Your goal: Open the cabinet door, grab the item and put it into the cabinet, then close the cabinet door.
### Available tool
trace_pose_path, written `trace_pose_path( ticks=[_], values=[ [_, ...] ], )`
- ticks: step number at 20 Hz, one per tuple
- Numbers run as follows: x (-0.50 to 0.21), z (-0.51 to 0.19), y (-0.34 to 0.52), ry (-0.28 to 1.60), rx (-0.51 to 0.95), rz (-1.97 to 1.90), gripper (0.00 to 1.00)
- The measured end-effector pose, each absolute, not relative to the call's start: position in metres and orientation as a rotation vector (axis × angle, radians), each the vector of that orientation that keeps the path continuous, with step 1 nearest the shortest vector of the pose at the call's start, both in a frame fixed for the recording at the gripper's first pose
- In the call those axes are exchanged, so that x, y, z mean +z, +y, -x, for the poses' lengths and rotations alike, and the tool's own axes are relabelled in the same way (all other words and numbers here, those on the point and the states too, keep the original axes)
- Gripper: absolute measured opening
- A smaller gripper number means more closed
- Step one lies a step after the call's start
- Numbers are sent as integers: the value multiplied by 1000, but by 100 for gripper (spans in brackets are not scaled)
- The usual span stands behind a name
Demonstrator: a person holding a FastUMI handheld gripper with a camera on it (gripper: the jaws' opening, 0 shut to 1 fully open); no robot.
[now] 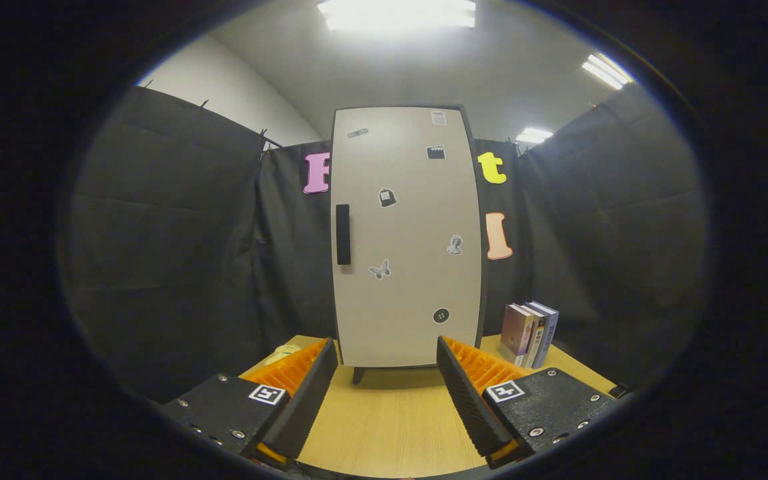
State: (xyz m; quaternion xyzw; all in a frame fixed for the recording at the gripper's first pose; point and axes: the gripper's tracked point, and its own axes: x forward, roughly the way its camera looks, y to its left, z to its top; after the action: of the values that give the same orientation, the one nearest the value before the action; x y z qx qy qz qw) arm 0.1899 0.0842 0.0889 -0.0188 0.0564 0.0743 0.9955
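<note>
Cabinet door (407, 233) is shut: a tall, flat, light-grey panel standing upright at the far end of the table, straight ahead of your gripper (387, 360). Your fingers are spread wide with nothing between them but bare tabletop, no contact with anything; their tips frame the bottom edge of the door from this angle but sit apart from it. Light wooden table (384, 420) runs from under the fingers up to the dark feet of the cabinet. Black vertical bar handle (343, 234) sits on the door's left edge, about mid-height, well above your fingertips. Small stickers (387, 197) are scattered over the door face, including a butterfly shape and a round dark one low down. Just left of your left finger, partly hidden behind it, there's a pale yellowish object (282, 353) lying on the table beside the cabinet's lower left corner; can't tell what it is. Right of the cabinet, a few upright books (529, 333) stand side by side on the table, near the door's right edge, beyond your right finger. Black cloth walls (177, 253) close in all round.
</note>
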Motion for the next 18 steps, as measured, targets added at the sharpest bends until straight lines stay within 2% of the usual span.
trace_pose_path(
  ticks=[18],
  values=[
    [100,-195,91,72,140,33,93]
  ],
)
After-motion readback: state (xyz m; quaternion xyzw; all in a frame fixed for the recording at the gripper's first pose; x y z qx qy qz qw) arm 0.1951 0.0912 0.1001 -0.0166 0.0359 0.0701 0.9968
